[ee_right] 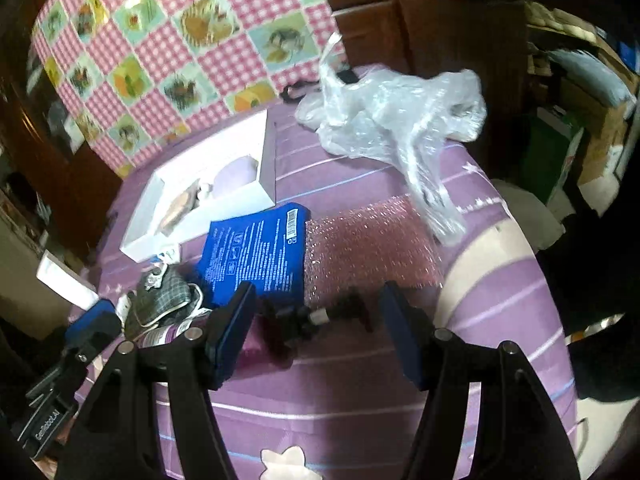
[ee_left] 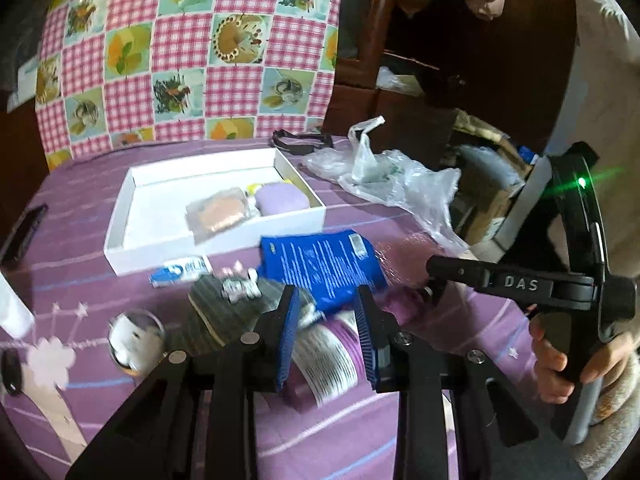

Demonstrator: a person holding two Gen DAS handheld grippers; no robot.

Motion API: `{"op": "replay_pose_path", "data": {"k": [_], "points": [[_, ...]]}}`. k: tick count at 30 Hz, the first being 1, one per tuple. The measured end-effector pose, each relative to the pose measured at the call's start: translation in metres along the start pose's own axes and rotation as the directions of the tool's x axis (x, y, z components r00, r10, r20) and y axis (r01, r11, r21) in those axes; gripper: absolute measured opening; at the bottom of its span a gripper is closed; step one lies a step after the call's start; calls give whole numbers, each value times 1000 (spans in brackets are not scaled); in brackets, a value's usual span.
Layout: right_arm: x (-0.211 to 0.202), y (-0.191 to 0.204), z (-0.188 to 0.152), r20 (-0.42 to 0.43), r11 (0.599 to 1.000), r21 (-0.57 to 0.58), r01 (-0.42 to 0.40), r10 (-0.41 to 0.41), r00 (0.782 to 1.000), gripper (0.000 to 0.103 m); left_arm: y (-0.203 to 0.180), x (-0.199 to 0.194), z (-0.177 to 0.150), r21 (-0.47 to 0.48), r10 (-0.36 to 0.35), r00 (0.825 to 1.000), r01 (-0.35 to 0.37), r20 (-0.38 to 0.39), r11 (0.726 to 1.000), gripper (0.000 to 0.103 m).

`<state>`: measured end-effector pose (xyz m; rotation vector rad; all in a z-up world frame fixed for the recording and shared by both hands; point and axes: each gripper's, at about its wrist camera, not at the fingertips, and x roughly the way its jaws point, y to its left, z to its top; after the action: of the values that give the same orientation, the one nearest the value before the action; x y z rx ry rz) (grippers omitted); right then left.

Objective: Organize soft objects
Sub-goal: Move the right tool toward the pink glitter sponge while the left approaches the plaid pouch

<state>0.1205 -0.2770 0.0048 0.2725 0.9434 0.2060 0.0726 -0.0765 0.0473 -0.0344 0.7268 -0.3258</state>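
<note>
We went over the bed from left to right. Farthest left and away from us lay the white box, already holding a peach pad in a clear wrap and a lilac cushion. Nearer, the left hand-held gripper had its blue pads narrowed on a purple packet with a white label, which looked lifted a little off the cover, so we judged the box lay ahead of it and slightly to its left, with a checked cloth piece and a small blue-and-white tube in between. Next came the blue packet, its long side running away from us toward the box and its near edge just in front of the right hand-held gripper. That hand-held gripper stood wide with nothing pressed between its pads, hanging over a dark, blurred small thing we could not name. Beside the blue packet on the right lay a pink bubble sheet, and beyond it a crumpled clear plastic bag. We judged the right side nearer the blue packet, the left nearer the box.
</note>
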Motion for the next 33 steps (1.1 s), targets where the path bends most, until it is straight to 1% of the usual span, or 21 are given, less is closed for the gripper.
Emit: {"op": "replay_pose_path", "data": {"k": [2,3,5,7,8,10,12,15,17,18,20,21,22,24,25,30,33], "points": [[8,3,12,-44,999,-14,29,-30,999,65,0,5,10,-5,22,1000,-22,-3,1000,28],[15,4,19,-79,999,-20,44,-46,996,65,0,8,15,-13,28,1000,-28,-5,1000,28],[27,4,33,-143,997,-30,66,-69,987,65,3,13,25,-32,36,999,-37,-12,999,28],[35,1,41,-185,996,-31,87,-91,978,65,7,20,34,-42,52,998,-53,-31,998,30],[39,-2,46,-204,995,-25,97,-100,974,65,9,25,39,-43,63,997,-65,-46,997,33],[46,-13,56,-227,992,22,125,-117,967,65,14,33,46,-48,82,995,-85,-65,995,56],[54,-21,61,-264,990,52,133,-115,958,65,21,42,53,-79,96,992,-102,-85,992,63],[72,-28,69,-339,985,61,162,-132,932,65,33,64,63,-140,90,981,-114,-170,984,63],[78,-29,70,-349,982,50,182,-153,924,65,40,80,69,-178,69,968,-114,-242,977,63],[80,-30,71,-345,982,49,184,-156,925,65,42,84,69,-199,53,964,-107,-259,974,63],[80,-32,71,-336,983,56,176,-147,930,66,45,88,66,-223,23,964,-85,-264,971,63],[79,-33,70,-328,985,57,166,-138,934,67,45,88,62,-215,17,966,-75,-259,974,63],[78,-33,68,-322,986,55,157,-131,938,68,45,90,60,-201,22,964,-78,-264,976,63],[76,-32,66,-311,988,52,146,-123,942,70,46,96,57,-162,67,950,-121,-304,979,63],[76,-32,67,-312,988,48,149,-127,942,70,47,96,56,-159,75,949,-129,-307,979,63],[76,-29,68,-321,988,27,152,-135,937,70,60,93,52,-175,76,940,-140,-333,975,63],[75,-32,70,-318,988,44,146,-124,940,70,71,88,53,-194,80,936,-154,-342,969,63]]}}
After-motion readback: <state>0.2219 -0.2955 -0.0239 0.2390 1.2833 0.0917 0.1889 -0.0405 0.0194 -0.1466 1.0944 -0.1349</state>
